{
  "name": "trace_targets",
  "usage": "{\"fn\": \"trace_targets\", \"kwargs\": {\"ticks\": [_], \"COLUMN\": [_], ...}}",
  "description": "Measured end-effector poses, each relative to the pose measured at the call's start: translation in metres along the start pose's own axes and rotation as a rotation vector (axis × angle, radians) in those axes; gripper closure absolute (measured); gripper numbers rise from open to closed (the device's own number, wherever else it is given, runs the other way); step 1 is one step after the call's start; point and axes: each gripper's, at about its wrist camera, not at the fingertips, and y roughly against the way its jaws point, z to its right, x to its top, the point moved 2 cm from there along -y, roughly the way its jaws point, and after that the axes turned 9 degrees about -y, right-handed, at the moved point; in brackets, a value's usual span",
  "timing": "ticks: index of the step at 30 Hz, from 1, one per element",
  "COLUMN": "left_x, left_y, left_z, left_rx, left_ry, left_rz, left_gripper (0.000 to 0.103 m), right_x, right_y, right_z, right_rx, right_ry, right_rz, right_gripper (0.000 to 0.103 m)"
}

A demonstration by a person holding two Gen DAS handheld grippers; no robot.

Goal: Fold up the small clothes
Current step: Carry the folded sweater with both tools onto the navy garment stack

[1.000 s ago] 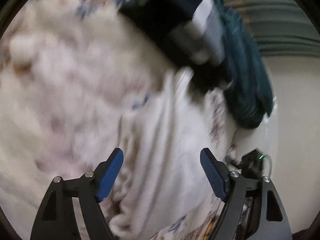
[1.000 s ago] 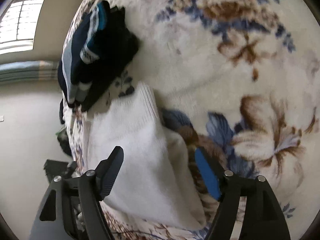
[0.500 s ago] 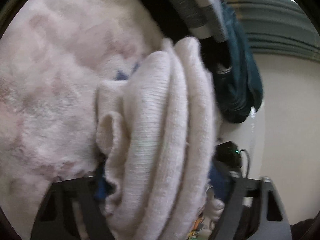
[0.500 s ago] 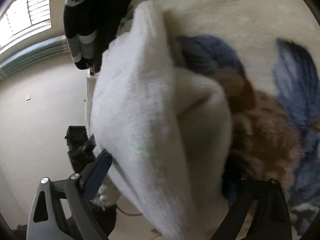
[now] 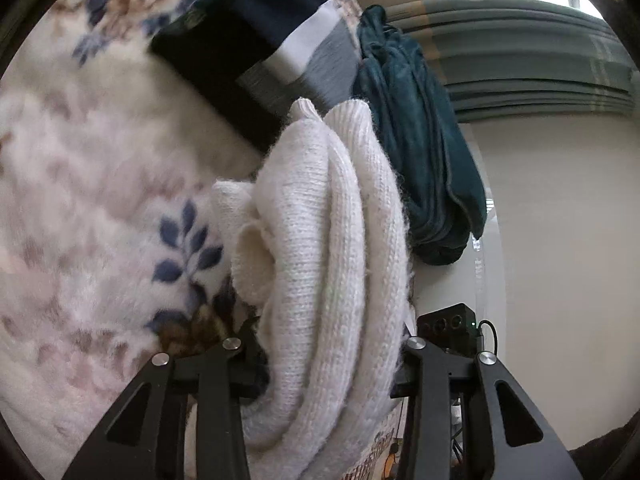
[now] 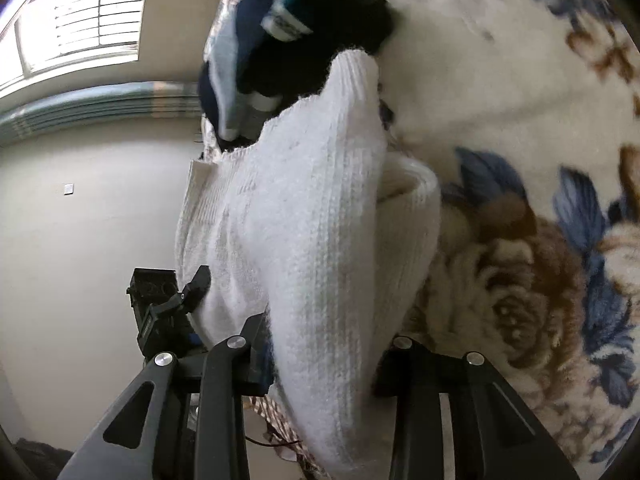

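Note:
A white knitted garment (image 5: 332,264) is bunched in thick folds between the jaws of my left gripper (image 5: 326,364), which are closing on it; the blue pads are buried in the wool. In the right wrist view the same white knit (image 6: 320,240) fills the gap of my right gripper (image 6: 324,360), whose jaws are closing on it too. The knit hangs lifted above the floral fleece blanket (image 5: 80,200). The left gripper's black body (image 6: 164,312) shows at the knit's far edge in the right wrist view.
A folded dark navy garment with white and grey stripes (image 5: 260,52) lies on the blanket beyond the knit, also seen as the dark striped pile (image 6: 304,40). A teal garment (image 5: 420,140) hangs over the blanket's edge. Beige wall, striped curtain (image 5: 520,60) and a window (image 6: 72,20) lie beyond.
Both grippers went from wide open over the flat white knit to closed on its bunched folds, and both have lifted it off the blanket.

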Motion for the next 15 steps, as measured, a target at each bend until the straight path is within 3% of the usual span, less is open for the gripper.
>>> {"fn": "trace_targets", "kwargs": {"ticks": [9,15], "left_x": [0.079,0.17], "left_y": [0.035,0.037], "left_z": [0.07,0.083], "left_rx": [-0.033,-0.039], "left_ry": [-0.106,-0.158], "left_rz": [0.096,0.132], "left_gripper": [0.066,0.066], "right_x": [0.037,0.119], "right_y": [0.026,0.018], "right_z": [-0.111,-0.187], "right_rx": [0.078,0.103], "right_ry": [0.115,0.153], "right_rz": [0.081,0.148], "right_gripper": [0.068,0.068]}}
